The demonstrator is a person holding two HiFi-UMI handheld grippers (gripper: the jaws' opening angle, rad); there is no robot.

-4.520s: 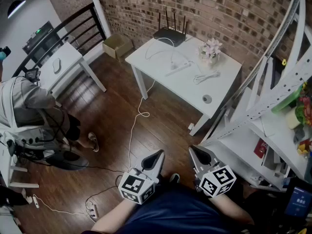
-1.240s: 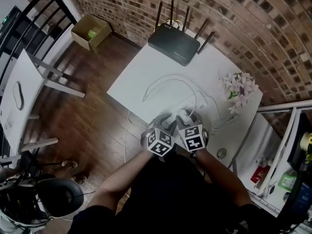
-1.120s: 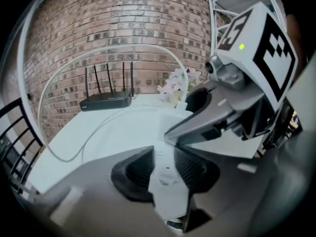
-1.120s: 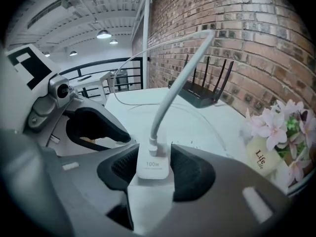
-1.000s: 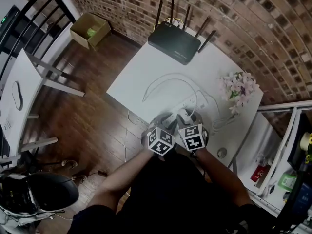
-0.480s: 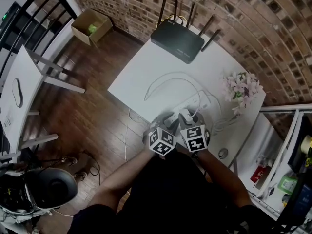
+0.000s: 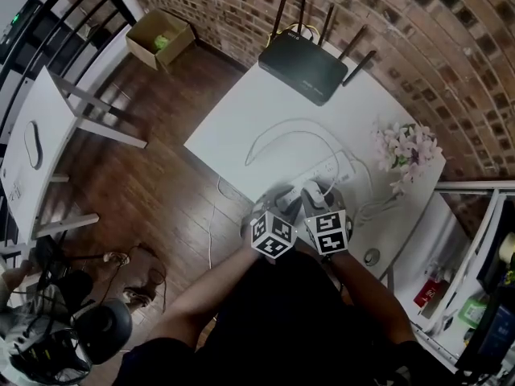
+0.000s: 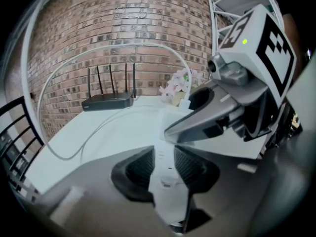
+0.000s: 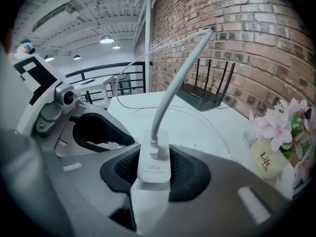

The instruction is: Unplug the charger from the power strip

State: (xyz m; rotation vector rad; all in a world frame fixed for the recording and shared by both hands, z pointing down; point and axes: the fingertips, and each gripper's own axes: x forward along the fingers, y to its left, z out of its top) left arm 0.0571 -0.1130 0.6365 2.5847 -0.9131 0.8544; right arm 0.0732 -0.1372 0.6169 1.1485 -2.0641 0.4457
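Charger (image 9: 153, 164): white block, "100w" print legible only in right gripper view | sits on power strip (image 8: 165, 181), desk (image 7: 241, 127) front edge | right gripper (image 9: 154, 173) jaws just closing, pinching charger | left gripper (image 8: 165, 169) pinches power strip

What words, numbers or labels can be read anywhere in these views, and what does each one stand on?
"100w": on the face of the white charger, just below where its cable plugs in.
"Life": on the pale flower vase, with a second line under it that seems to read the same.
Small print on top of the black router: too small to read.
No other readable text shows.
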